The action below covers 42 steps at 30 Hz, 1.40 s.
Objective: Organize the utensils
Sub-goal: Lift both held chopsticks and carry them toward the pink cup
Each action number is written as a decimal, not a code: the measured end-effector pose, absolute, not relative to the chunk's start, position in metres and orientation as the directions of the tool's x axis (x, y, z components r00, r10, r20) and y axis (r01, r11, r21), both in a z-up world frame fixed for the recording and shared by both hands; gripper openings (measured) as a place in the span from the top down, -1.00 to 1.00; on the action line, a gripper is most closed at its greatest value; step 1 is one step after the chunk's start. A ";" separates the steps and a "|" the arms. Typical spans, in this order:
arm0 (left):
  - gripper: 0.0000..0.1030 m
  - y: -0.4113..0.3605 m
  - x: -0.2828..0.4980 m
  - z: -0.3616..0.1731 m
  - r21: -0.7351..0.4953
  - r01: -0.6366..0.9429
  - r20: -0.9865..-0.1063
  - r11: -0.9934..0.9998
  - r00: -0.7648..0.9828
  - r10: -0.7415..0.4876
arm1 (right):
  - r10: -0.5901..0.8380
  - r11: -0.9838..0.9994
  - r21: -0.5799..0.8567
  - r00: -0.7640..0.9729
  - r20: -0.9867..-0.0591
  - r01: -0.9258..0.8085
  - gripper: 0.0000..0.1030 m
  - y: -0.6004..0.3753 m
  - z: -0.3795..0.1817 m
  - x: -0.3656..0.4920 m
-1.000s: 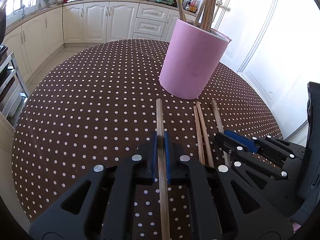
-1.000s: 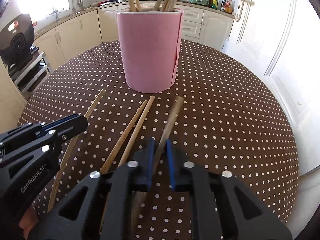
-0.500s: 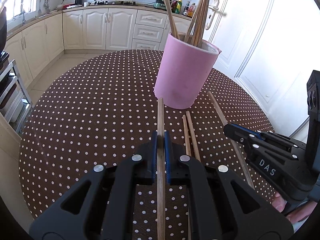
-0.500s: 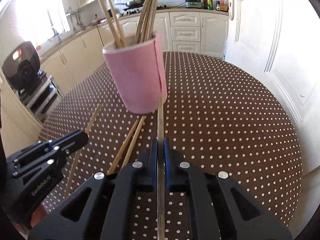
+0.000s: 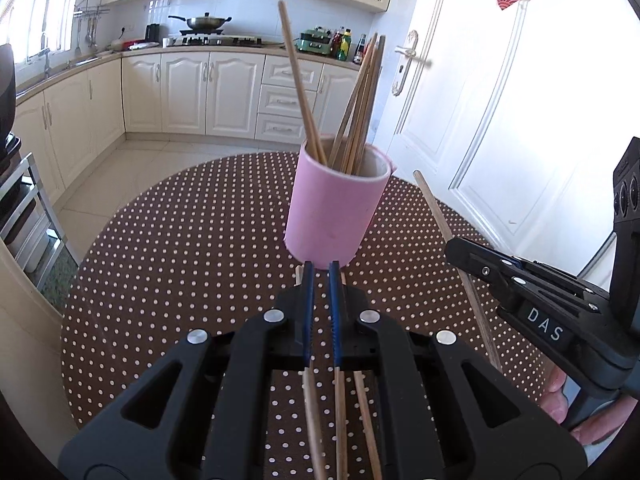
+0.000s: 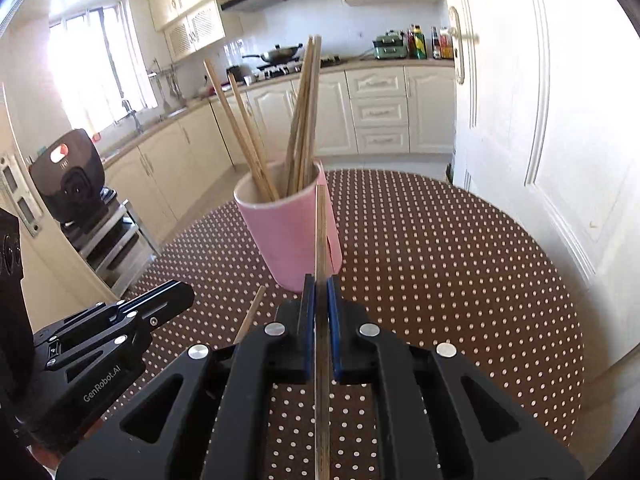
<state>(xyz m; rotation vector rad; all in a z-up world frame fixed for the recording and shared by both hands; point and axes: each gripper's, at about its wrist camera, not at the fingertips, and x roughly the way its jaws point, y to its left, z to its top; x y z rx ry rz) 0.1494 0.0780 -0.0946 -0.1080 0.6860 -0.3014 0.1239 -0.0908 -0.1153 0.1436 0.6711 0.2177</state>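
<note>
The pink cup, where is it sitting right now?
The pink cup stands upright on the dotted table, just ahead of the left gripper in its view, holding several chopsticks.

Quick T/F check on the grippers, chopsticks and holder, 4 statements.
1. The right gripper is shut on a chopstick. True.
2. The left gripper grips a chopstick. False: its jaws stand apart with nothing between them.
3. The pink holder lies on its side. False: it stands upright with chopsticks in it.
4. Loose chopsticks lie on the dotted tablecloth under the left gripper. True.
</note>
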 end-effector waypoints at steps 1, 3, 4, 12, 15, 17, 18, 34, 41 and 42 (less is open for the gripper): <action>0.85 0.078 0.149 -0.092 -0.195 0.240 -0.602 0.951 0.736 -0.310 | 0.249 0.966 0.209 0.767 -0.592 -0.152 0.90 -0.092 -0.113 0.123; 0.85 0.076 0.149 -0.088 -0.183 0.243 -0.600 0.953 0.739 -0.304 | 0.250 0.966 0.208 0.774 -0.581 -0.155 0.90 -0.094 -0.109 0.121; 0.85 0.077 0.149 -0.087 -0.179 0.240 -0.602 0.954 0.741 -0.299 | 0.249 0.966 0.208 0.778 -0.577 -0.154 0.90 -0.093 -0.108 0.121; 0.84 0.081 0.153 -0.109 -0.176 0.220 -0.664 0.960 0.693 -0.280 | 0.250 0.965 0.213 0.765 -0.594 -0.150 0.90 -0.096 -0.114 0.120; 0.84 0.082 0.154 -0.119 -0.177 0.207 -0.690 0.962 0.671 -0.272 | 0.258 0.964 0.213 0.752 -0.607 -0.159 0.90 -0.094 -0.119 0.120; 0.84 0.082 0.156 -0.126 -0.184 0.207 -0.711 0.961 0.647 -0.275 | 0.259 0.964 0.210 0.744 -0.616 -0.162 0.90 -0.093 -0.122 0.120; 0.83 0.081 0.157 -0.130 -0.187 0.207 -0.721 0.960 0.635 -0.277 | 0.259 0.964 0.211 0.740 -0.621 -0.160 0.90 -0.093 -0.123 0.120; 0.08 0.075 0.176 -0.156 -0.142 0.173 -0.774 0.975 0.595 -0.218 | 0.271 0.961 0.226 0.692 -0.669 -0.157 0.90 -0.095 -0.144 0.122; 0.35 0.062 0.185 -0.166 -0.042 0.167 -0.803 0.985 0.581 -0.132 | 0.270 0.961 0.228 0.685 -0.677 -0.155 0.90 -0.097 -0.148 0.126; 0.40 0.059 0.185 -0.167 -0.017 0.174 -0.802 0.985 0.585 -0.117 | 0.271 0.961 0.230 0.683 -0.678 -0.153 0.90 -0.097 -0.149 0.127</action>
